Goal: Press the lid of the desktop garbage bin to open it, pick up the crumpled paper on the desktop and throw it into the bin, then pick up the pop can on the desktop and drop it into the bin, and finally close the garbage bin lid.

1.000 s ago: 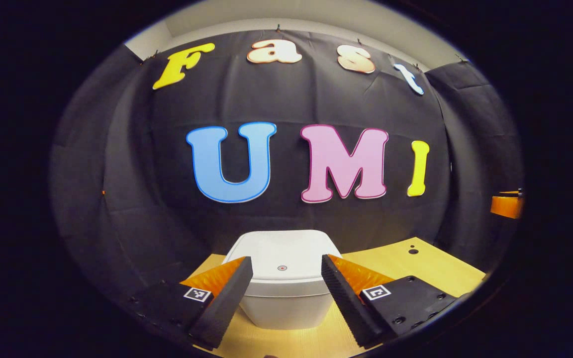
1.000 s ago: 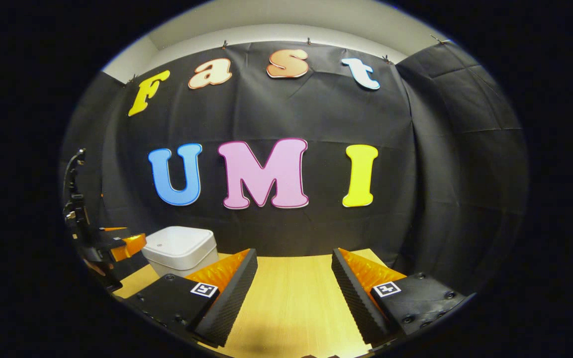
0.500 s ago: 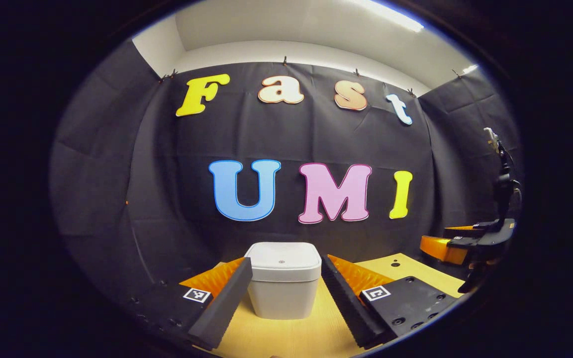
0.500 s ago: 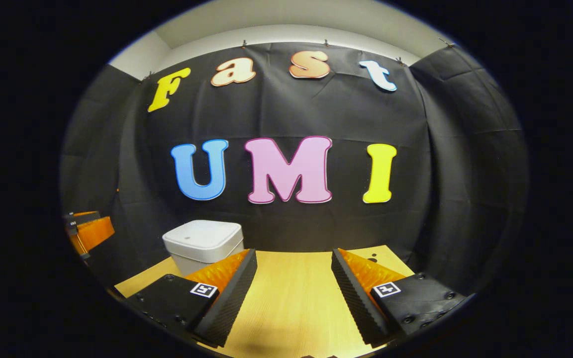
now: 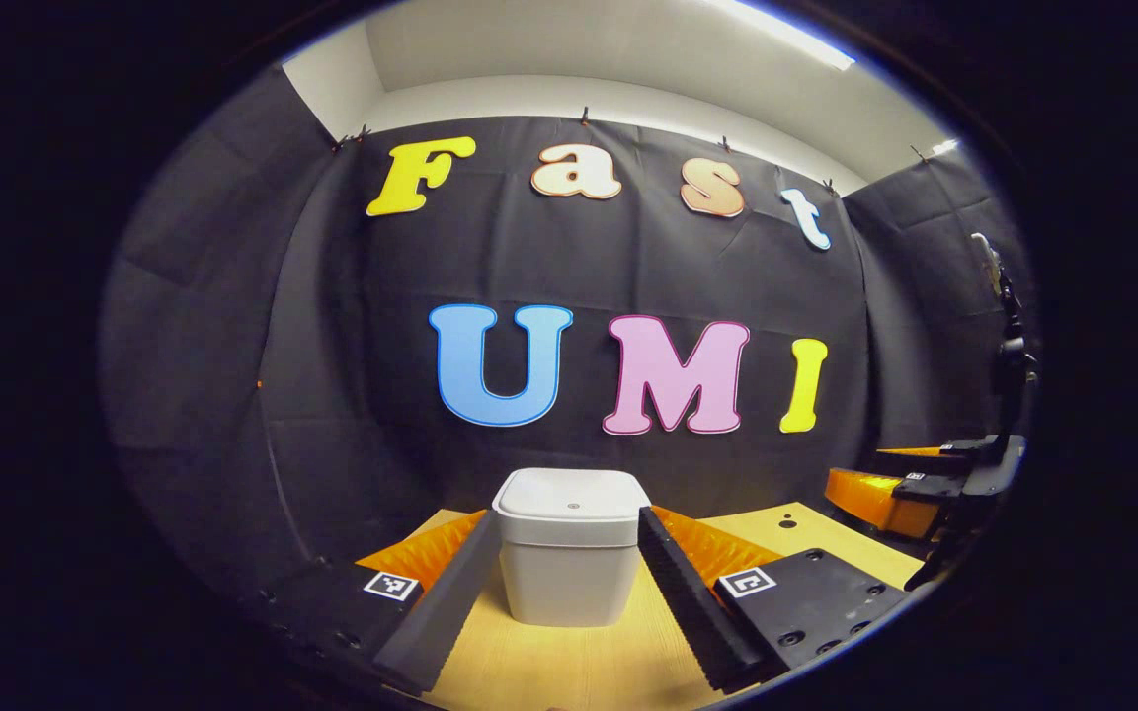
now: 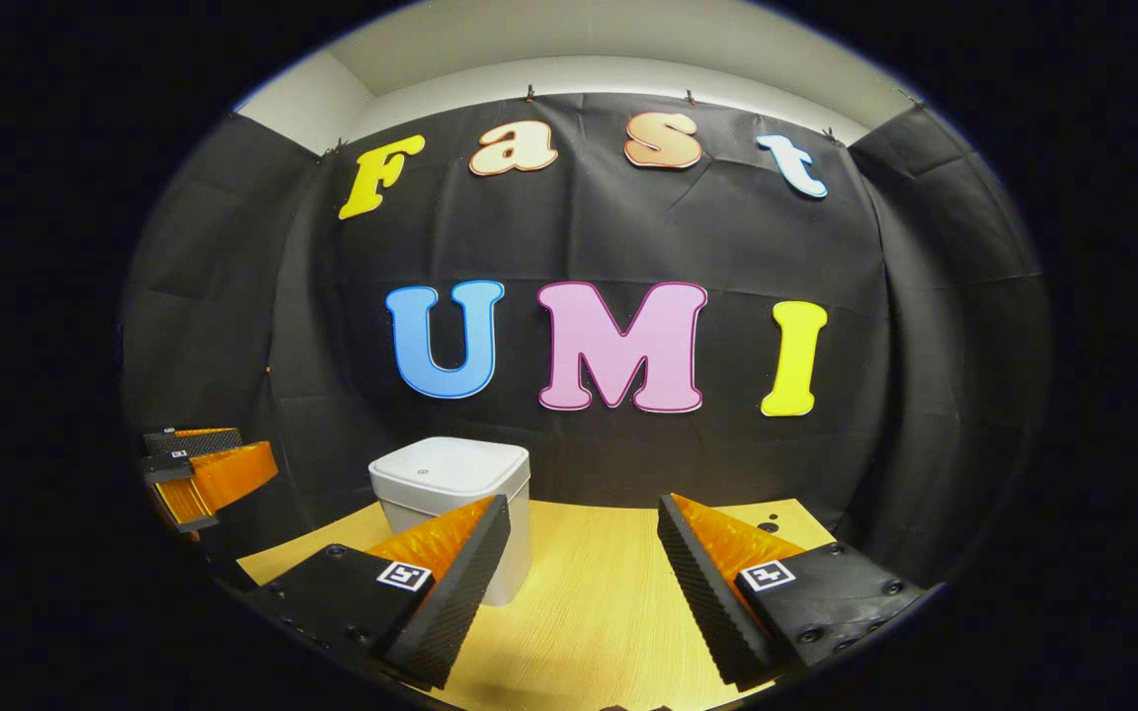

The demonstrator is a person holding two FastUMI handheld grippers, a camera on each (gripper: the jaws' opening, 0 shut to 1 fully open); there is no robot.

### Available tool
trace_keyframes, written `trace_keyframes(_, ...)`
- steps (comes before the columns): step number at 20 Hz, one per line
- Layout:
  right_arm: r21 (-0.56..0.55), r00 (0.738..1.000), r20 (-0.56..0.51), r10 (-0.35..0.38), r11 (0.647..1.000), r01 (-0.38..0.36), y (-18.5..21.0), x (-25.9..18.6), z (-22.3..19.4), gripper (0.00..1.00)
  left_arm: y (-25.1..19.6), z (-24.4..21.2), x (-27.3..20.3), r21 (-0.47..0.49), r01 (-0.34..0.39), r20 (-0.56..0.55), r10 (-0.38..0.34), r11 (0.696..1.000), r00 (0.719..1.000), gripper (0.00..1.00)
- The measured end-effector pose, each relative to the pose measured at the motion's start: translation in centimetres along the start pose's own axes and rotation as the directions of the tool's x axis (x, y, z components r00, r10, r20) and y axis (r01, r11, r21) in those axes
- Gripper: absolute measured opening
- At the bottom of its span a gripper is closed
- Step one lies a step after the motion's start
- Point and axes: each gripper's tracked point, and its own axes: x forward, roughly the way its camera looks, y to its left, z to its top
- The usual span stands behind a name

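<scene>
Standing on wooden desktop (image 5: 816, 538), white bin (image 5: 569, 558) (lid shut)

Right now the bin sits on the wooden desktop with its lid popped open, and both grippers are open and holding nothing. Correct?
Not quite: the lid is shut, lying flat on the bin, as the left gripper view shows. The rest holds: the bin sits on the wooden desktop, and the left gripper and right gripper are open and holding nothing.

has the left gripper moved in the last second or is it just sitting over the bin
Yes. In the left gripper view the left gripper has backed away from the closed bin, which looked larger and closer between its open fingers a second ago.
</scene>
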Motion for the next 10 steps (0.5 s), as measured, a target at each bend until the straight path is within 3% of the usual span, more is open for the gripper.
trace_keyframes(10,0.018,1.0,0.013,-0.021,1.0,0.02,-0.9,-1.1,0.6,0.97,-3.0,1.2,-0.4,0.049,0.074,0.034,-0.076,0.996,0.997,0.94)
